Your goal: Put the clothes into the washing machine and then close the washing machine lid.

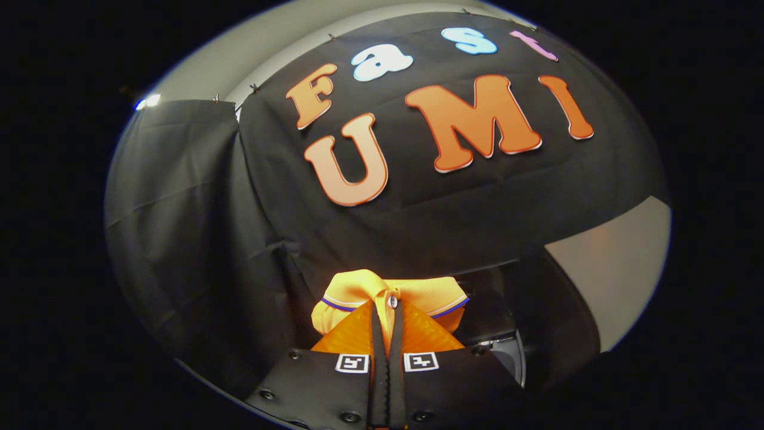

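Black cloth wall (197, 227) behind; pale wall (621, 269) beside.

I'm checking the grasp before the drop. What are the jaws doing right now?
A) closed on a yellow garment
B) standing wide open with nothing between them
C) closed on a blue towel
A: the gripper has its jaws pinched nearly together on the yellow garment.

**Colours seen, gripper view**

Garment (388, 295) pinched between the fingers of the gripper (387, 316): yellow-orange, collar w/ thin blue-and-white stripe trim, small white button at the placket. Gripper body: black w/ two black-and-white square markers. Booth wall (197, 203): black cloth. Washing machine (507, 352) just right of fingers: dark, grey rim. Surface (621, 275) beyond it: pale beige.
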The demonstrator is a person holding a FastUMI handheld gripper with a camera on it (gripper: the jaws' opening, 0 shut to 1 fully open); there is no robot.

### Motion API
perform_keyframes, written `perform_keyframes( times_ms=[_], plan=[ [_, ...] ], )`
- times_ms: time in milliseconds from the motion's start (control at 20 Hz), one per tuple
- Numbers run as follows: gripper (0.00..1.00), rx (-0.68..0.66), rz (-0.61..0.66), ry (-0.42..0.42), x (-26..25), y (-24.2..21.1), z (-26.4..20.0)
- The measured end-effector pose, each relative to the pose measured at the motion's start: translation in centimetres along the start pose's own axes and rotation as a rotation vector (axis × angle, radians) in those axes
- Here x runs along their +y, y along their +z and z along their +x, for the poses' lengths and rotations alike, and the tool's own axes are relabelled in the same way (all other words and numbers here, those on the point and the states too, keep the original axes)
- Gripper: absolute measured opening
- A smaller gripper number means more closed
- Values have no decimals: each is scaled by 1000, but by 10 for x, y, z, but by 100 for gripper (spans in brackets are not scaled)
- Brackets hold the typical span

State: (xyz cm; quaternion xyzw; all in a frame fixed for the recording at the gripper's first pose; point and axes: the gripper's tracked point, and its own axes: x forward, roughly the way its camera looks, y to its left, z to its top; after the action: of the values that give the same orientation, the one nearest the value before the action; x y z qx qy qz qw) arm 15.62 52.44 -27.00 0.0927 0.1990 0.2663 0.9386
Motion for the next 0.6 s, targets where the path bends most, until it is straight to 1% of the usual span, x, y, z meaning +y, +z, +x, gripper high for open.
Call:
perform_keyframes(
  times_ms=[150, 400, 600],
  plan=[
    [8, 50, 19, -19, -11, -37, 22],
    [8, 190, 80, -73, -41, -108, 51],
    [8, 265, 93, -97, -55, -147, 79]
  ],
)
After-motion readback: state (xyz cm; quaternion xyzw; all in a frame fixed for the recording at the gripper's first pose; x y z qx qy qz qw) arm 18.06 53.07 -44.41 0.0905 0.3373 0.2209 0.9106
